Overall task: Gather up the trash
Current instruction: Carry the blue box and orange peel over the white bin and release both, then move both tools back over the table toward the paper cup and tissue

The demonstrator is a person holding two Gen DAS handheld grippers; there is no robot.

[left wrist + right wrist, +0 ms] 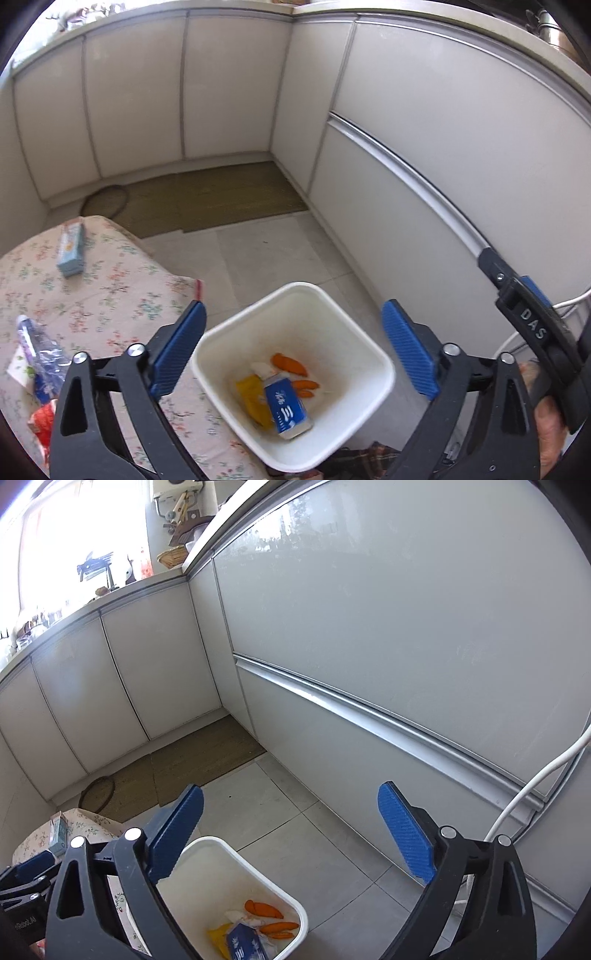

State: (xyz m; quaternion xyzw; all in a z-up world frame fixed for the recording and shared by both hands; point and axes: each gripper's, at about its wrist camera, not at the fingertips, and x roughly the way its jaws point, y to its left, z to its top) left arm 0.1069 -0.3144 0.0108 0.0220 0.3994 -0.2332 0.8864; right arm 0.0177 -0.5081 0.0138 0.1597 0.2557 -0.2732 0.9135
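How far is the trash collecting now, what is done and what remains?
Done: the white bin already holds a blue box, a yellow packet and orange peels. In hand: nothing; the left gripper and right gripper are both open and empty above the bin. Left: on the table, a light blue box, a plastic bottle and a red wrapper.

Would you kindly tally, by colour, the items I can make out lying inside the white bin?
Orange peel pieces: 3, e.g.
Blue carton: 1
Yellow packet: 1
White scrap: 1
Total: 6 in the white bin, counting only what shows.
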